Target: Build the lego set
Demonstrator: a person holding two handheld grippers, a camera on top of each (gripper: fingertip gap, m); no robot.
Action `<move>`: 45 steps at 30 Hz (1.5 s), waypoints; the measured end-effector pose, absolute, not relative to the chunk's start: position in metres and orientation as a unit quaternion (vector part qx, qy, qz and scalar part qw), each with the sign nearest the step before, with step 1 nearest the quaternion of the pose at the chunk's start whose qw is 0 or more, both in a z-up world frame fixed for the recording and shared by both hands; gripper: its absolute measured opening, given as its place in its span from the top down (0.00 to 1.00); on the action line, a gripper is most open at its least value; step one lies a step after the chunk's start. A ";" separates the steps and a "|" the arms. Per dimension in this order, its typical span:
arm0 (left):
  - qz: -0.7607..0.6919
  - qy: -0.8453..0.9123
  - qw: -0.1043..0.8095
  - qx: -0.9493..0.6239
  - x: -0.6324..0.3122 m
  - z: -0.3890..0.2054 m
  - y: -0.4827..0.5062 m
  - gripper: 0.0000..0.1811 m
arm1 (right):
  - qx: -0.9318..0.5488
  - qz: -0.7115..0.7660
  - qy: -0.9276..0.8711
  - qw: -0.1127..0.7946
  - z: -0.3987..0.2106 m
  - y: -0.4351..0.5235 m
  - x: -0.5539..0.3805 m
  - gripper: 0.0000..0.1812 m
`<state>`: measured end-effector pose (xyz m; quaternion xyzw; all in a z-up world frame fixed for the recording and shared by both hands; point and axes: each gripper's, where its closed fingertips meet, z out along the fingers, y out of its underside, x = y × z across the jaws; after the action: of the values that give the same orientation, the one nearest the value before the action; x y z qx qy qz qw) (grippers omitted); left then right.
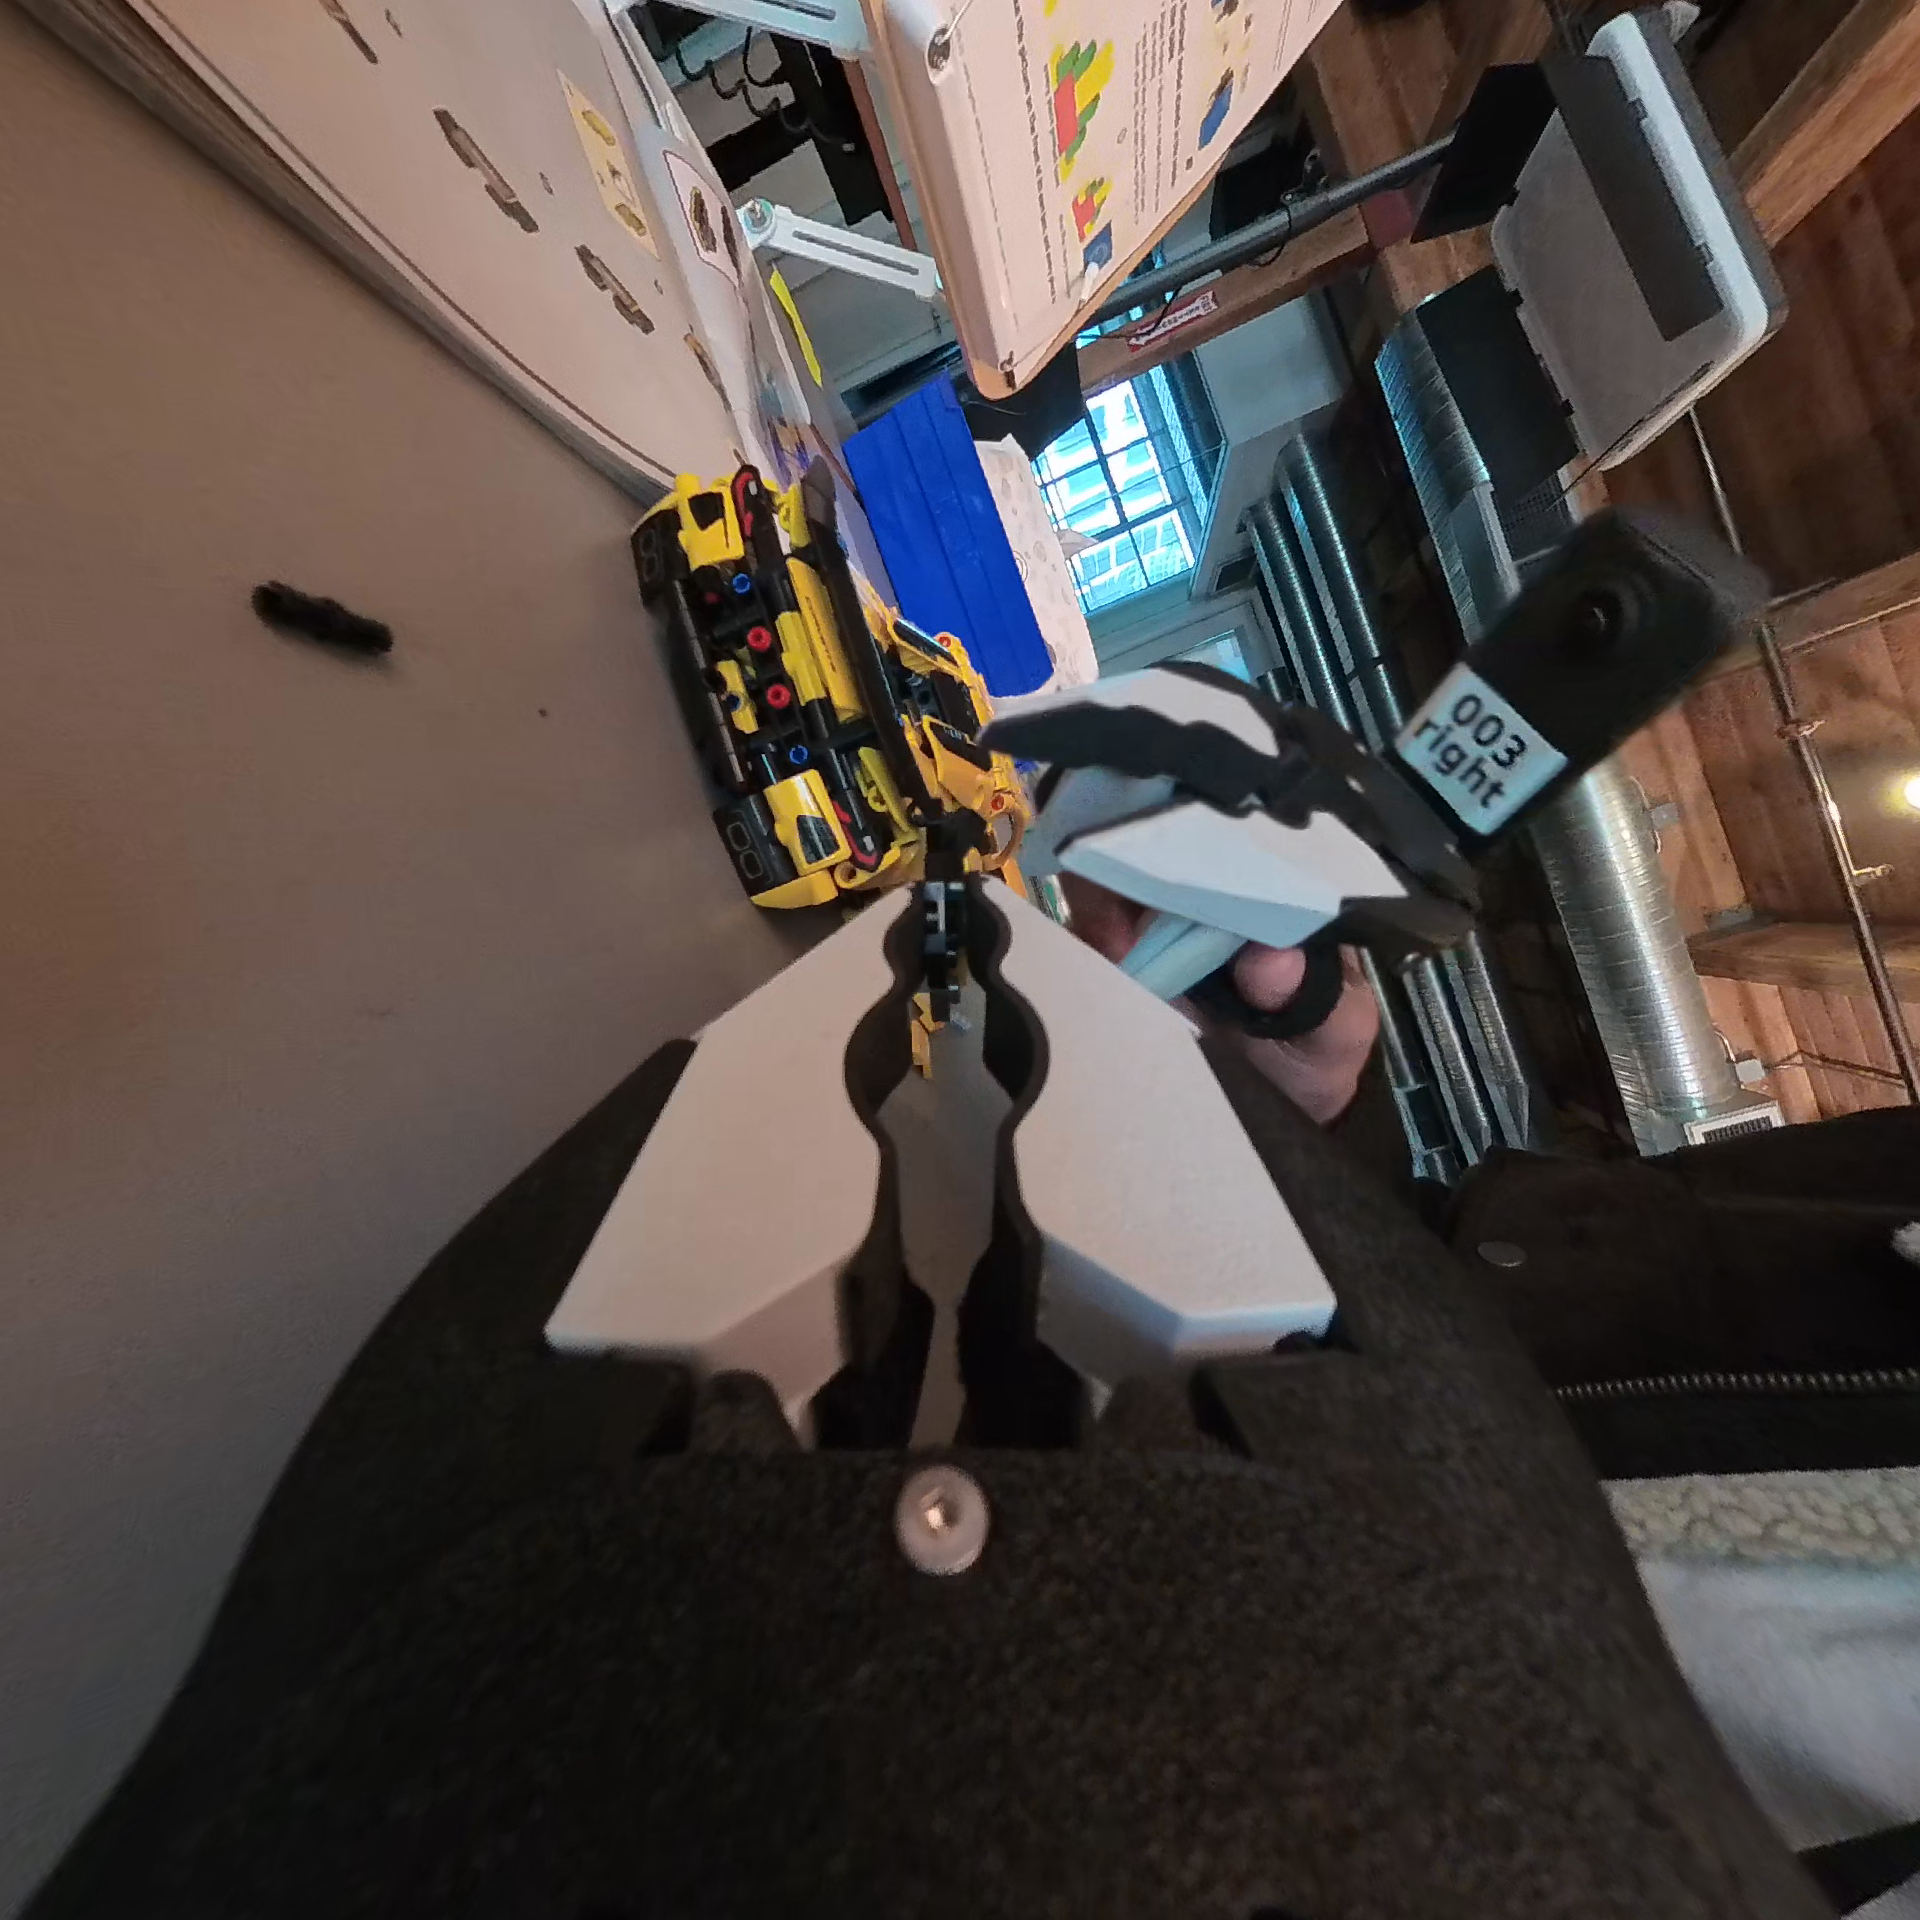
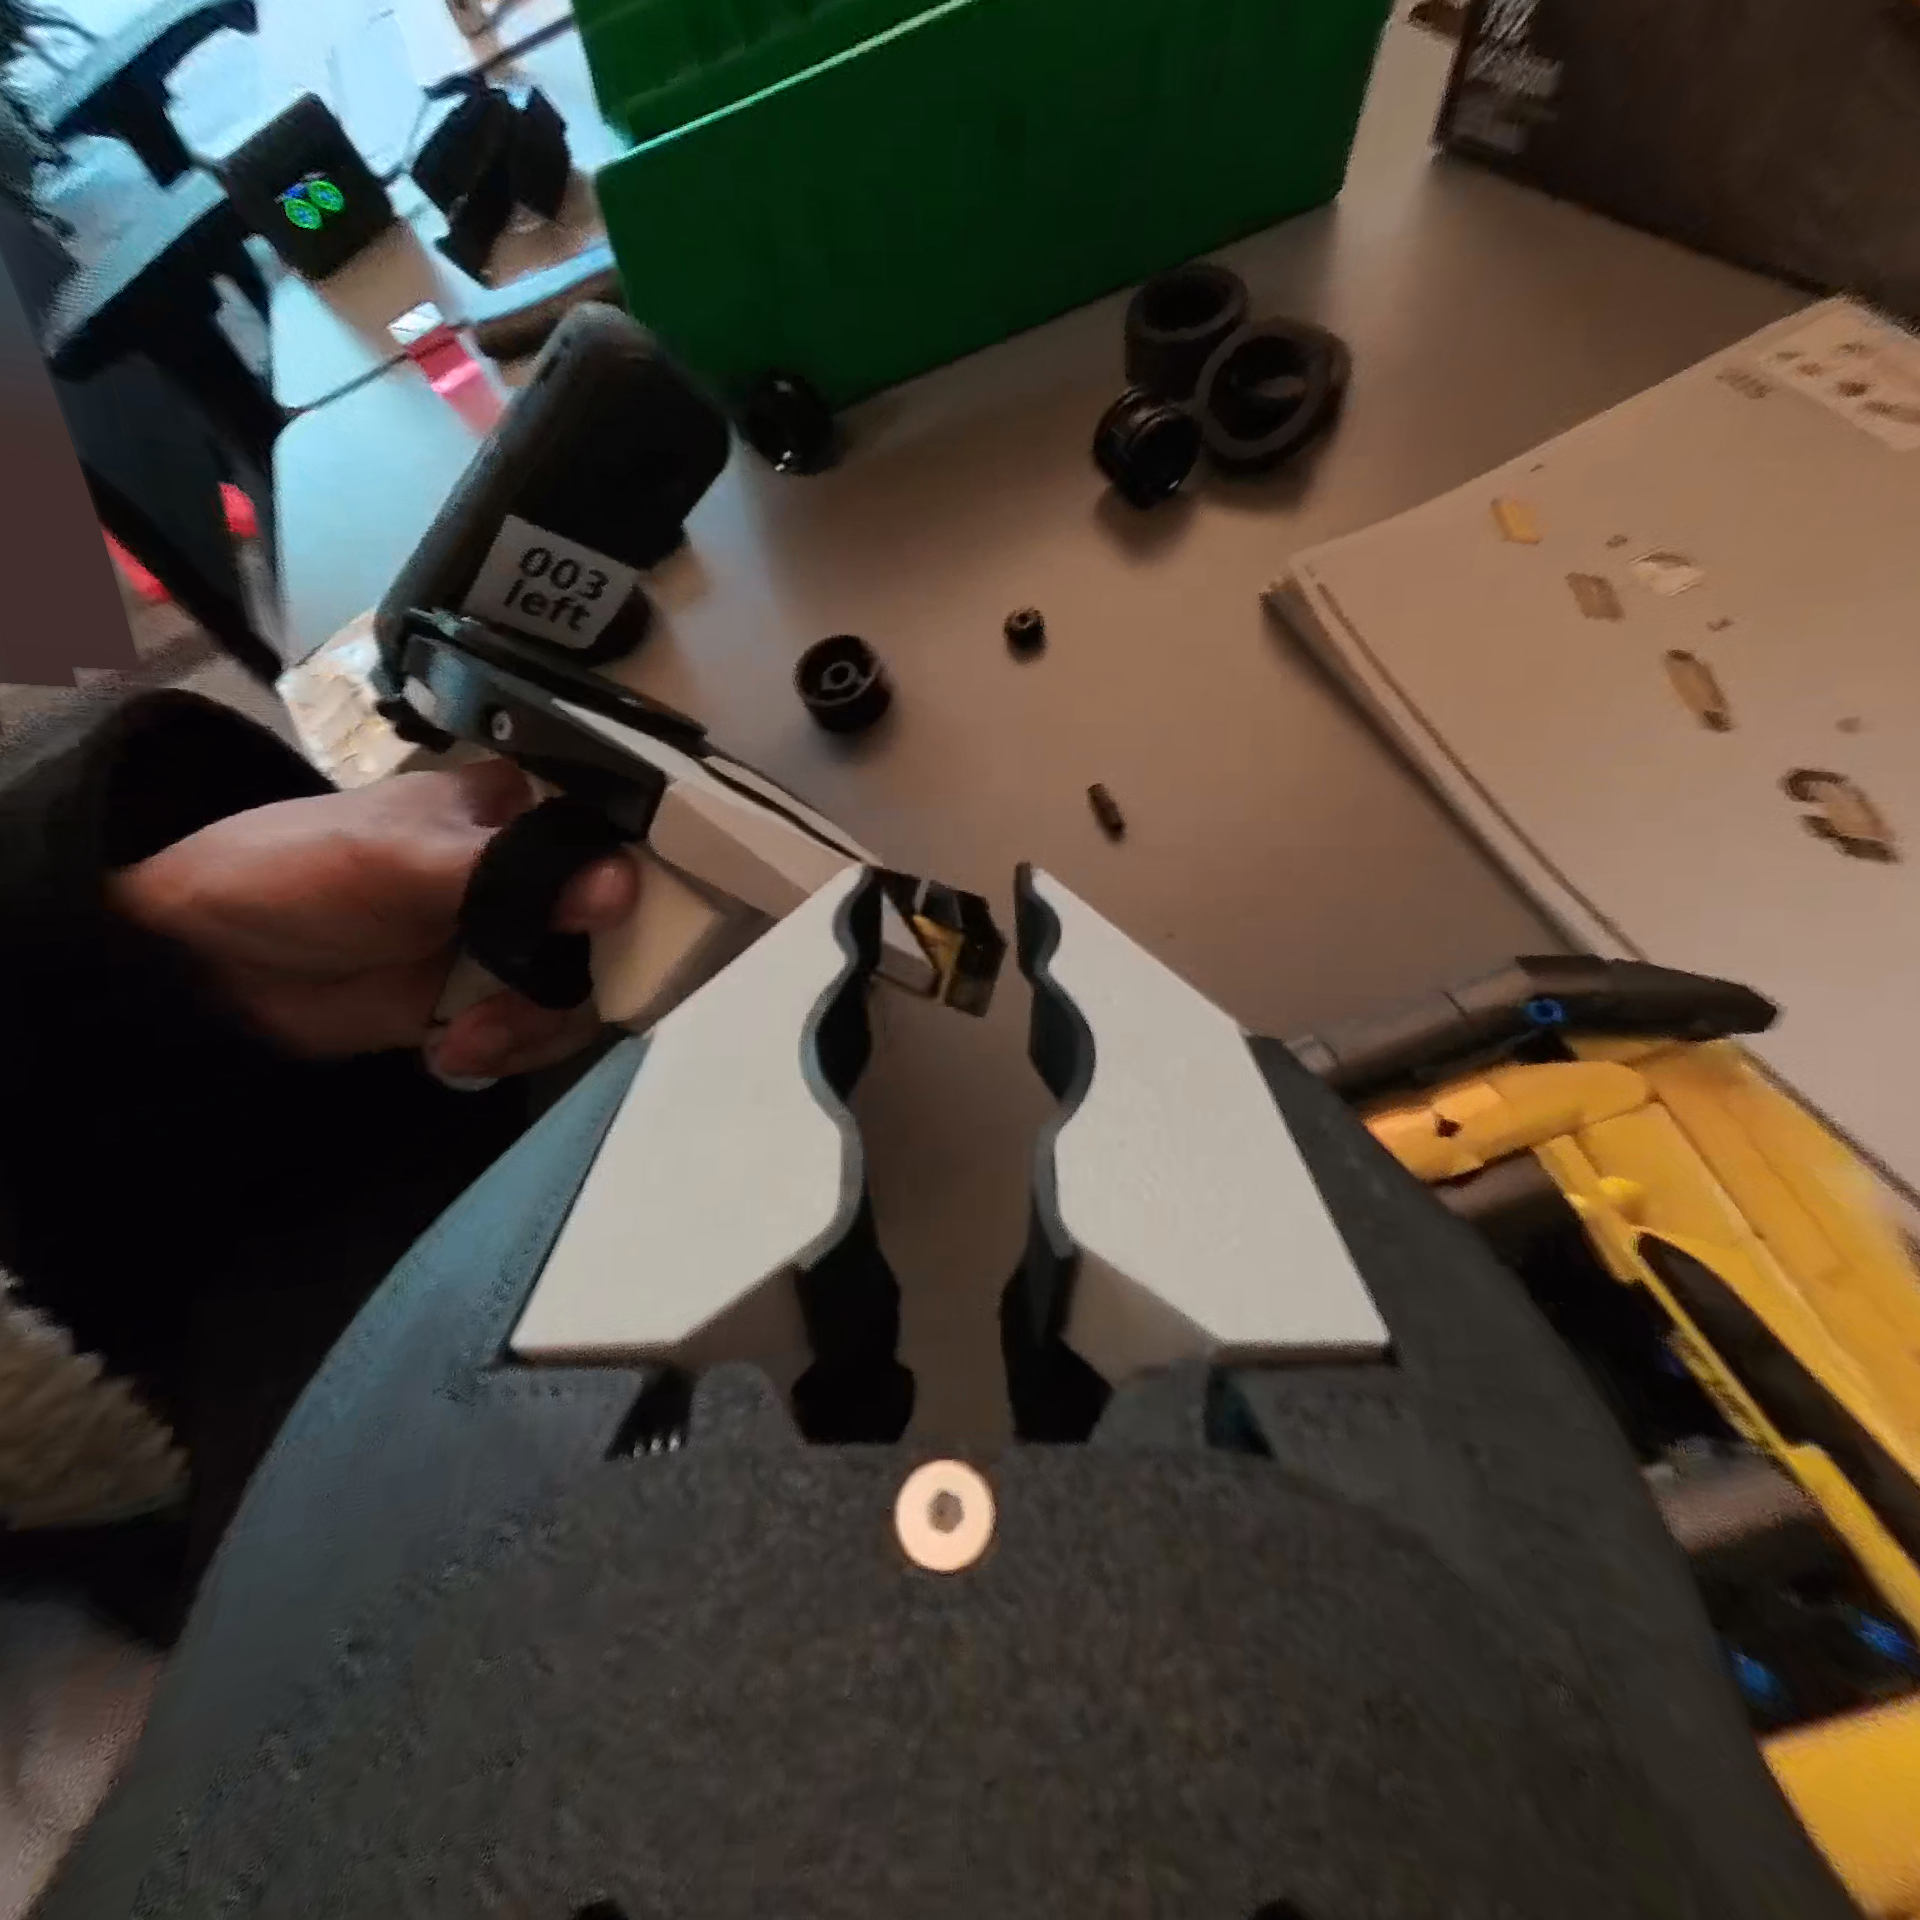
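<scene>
Lego car, left wrist view: yellow-and-black model rests on the grey counter, just beyond the fingertips.
Left tool: left tool pressed together on a small black-and-yellow piece.
Right tool, left wrist view: right tool beside the car; from here I cannot tell its state.
Containers, left wrist view: blue bin behind the car; contents hidden.
Lego car, right wrist view: yellow body at the right edge, blurred.
Right tool, right wrist view: own fingers spread, nothing between them; the held piece sits just ahead of the gap.
Containers, right wrist view: green bin at the far side of the counter; inside not visible.
Loose parts: black tyres and a black wheel hub lie outside the bin; instruction booklet at the right.
</scene>
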<state>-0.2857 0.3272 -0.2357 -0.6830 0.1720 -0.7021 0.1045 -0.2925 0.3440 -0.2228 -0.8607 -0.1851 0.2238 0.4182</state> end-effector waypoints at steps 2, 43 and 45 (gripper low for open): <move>-0.703 0.174 0.105 -0.682 -0.286 -0.235 0.327 0.97 | -0.859 0.275 -0.165 0.399 -0.225 0.344 -0.293 0.84; -0.721 0.351 0.110 -0.588 -0.280 -0.195 0.271 0.97 | -0.760 0.583 -0.148 0.246 -0.193 0.289 -0.291 0.96; -0.707 0.378 0.111 -0.588 -0.275 -0.189 0.267 0.97 | -0.750 0.590 -0.159 0.253 -0.186 0.285 -0.286 0.96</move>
<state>-0.2751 0.2670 -0.1893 -0.5879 0.3779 -0.7066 0.1106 -0.2859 0.2846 -0.1856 -0.7503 -0.1588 0.5899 0.2527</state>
